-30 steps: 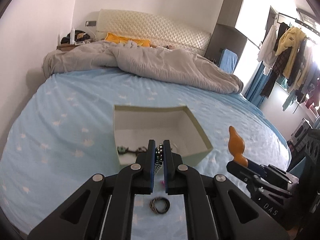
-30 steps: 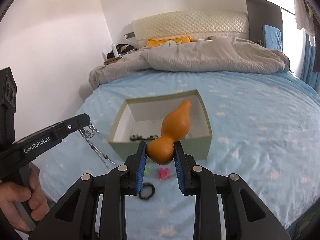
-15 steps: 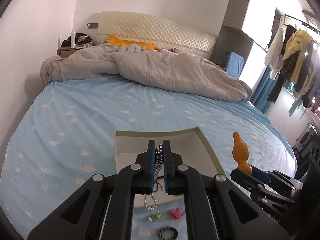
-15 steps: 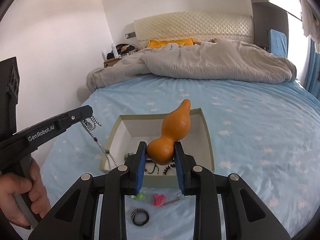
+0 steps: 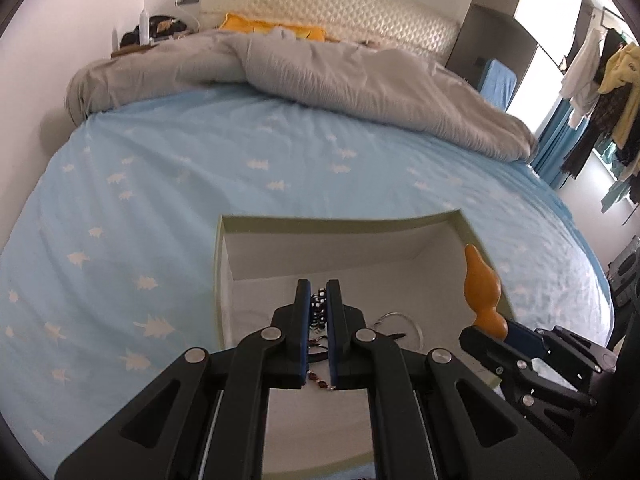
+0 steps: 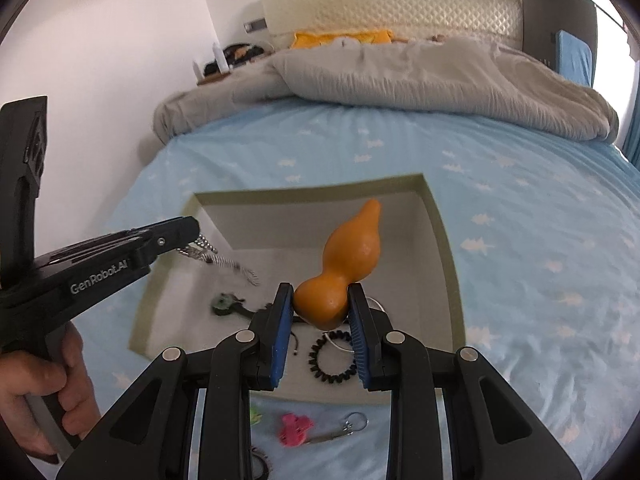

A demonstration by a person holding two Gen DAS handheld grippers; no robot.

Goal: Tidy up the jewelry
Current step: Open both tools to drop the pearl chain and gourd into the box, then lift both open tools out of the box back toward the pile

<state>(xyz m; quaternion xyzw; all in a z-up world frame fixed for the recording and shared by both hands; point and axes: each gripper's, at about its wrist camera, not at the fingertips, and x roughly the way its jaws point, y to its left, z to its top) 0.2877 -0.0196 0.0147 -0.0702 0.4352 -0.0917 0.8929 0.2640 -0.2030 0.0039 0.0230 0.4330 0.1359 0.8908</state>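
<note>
Left wrist view: the left gripper [image 5: 318, 292] is pressed together on a beaded chain [image 5: 319, 307], black-and-white beads showing between the blue pads and a short reddish length hanging below them. The gripper stands over the open box [image 5: 340, 222], a shallow pale carton with a greenish rim, resting on the blue bed sheet [image 5: 168, 184]. A thin silver ring [image 5: 398, 320] lies on the box floor just right of the gripper. At right, the right gripper [image 5: 486, 330] pinches an orange gourd-shaped piece [image 5: 480, 288] by its bulb end, the narrow tip pointing up, above the box's right wall. A grey duvet [image 5: 340, 80] lies heaped across the far end of the bed. Right wrist view: the right gripper [image 6: 320, 300] is closed on the bulb of the orange gourd-shaped piece [image 6: 344, 268], its neck tilted away over the box [image 6: 436, 220] interior. On the box floor lie a black coiled hair tie [image 6: 332, 356], a dark green pendant item [image 6: 224, 304] and the silver ring, partly hidden. The left gripper [image 6: 188, 232], held by a hand [image 6: 44, 400], carries the beaded chain [image 6: 216, 256] over the box's left part; the chain is blurred. On the sheet in front of the box sit a pink clip [image 6: 294, 428], a silver key ring [image 6: 352, 424] and a green item, mostly hidden.
</note>
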